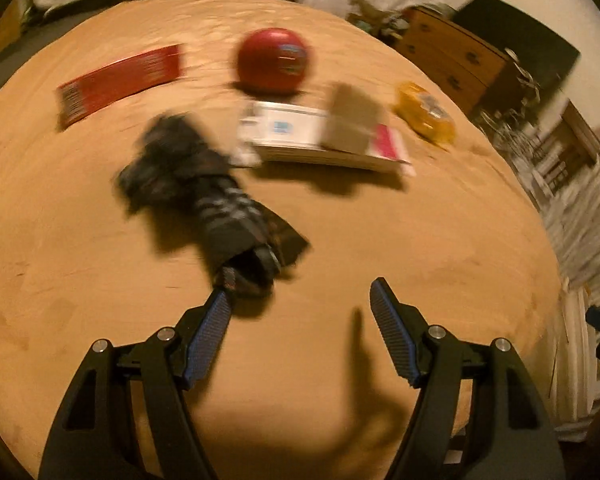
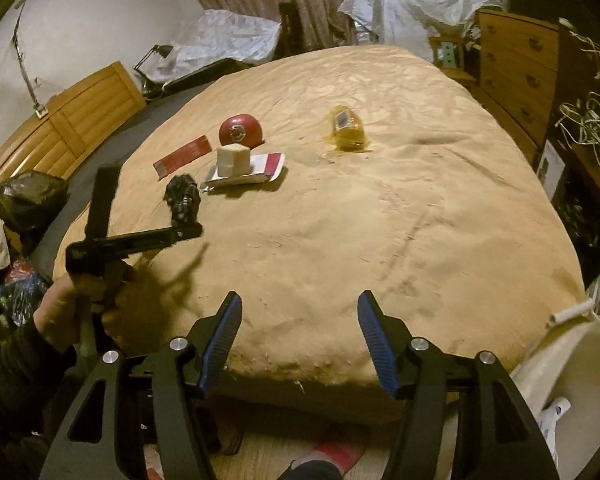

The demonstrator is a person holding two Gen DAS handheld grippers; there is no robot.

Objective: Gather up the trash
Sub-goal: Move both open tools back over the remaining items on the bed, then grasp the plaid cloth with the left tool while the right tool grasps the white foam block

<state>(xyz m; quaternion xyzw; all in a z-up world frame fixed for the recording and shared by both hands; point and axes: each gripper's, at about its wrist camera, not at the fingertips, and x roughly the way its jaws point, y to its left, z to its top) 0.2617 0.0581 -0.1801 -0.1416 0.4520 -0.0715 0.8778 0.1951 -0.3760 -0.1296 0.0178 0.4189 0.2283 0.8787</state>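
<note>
Trash lies scattered on the tan bed (image 2: 380, 208), and both of your grippers are empty.

Your left gripper (image 1: 300, 292) stands wide, its left pad just touching the near end of the black crumpled wrapper (image 1: 204, 196); your right gripper (image 2: 300, 300) hangs wide over the bed's near edge. Beyond the black wrapper lie the white tray (image 1: 300, 140) with a pale box (image 1: 352, 120) on it, a red ball (image 1: 274, 60), a red flat packet (image 1: 120, 80), and, well right, a yellow wrapper (image 1: 426, 114).
</note>
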